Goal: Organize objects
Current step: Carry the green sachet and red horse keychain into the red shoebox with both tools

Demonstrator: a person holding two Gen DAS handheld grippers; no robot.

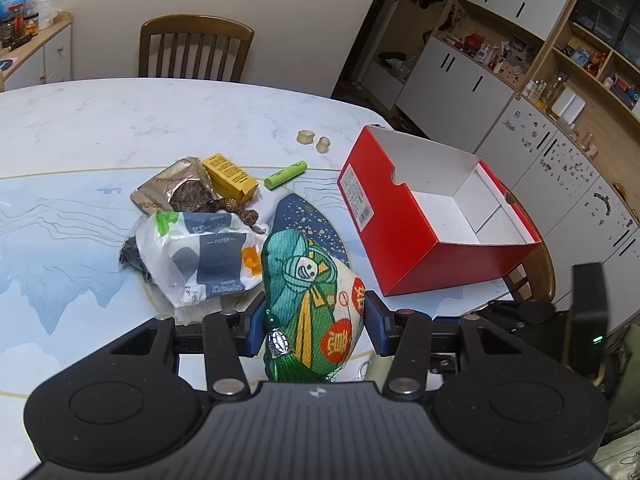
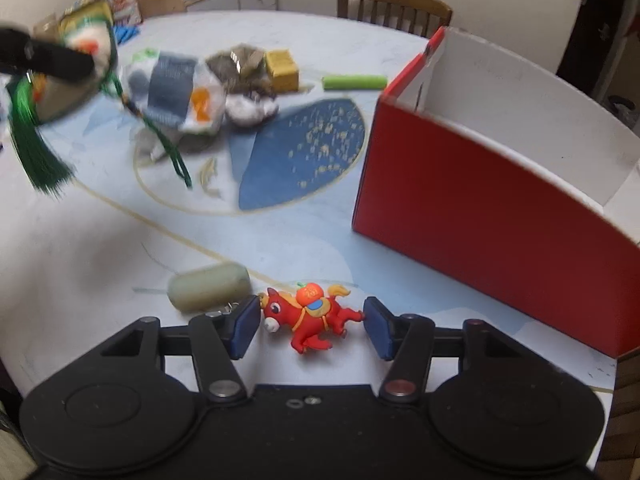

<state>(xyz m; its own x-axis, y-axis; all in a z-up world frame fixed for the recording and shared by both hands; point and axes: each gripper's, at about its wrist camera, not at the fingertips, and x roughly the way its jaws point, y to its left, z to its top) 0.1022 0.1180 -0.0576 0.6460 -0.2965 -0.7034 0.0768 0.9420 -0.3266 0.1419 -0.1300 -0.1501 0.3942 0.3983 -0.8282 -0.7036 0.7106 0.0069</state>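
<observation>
The red box (image 1: 404,236) sits open and empty at the right of the surface (image 1: 120,128), so w/ the left hand-held gripper (image 1: 312,322) clamped on the green sachet pouch (image 1: 316,292), carry it across high enough that its tassel (image 1: 294,364) clears the rim before letting go. The right hand-held gripper (image 2: 310,326) has fingers apart around the red horse keychain (image 2: 308,316); pads look to touch head and tail, though prob not gripping yet, so squeeze along the body and keep off the pale capsule (image 2: 208,286) just beside it.
</observation>
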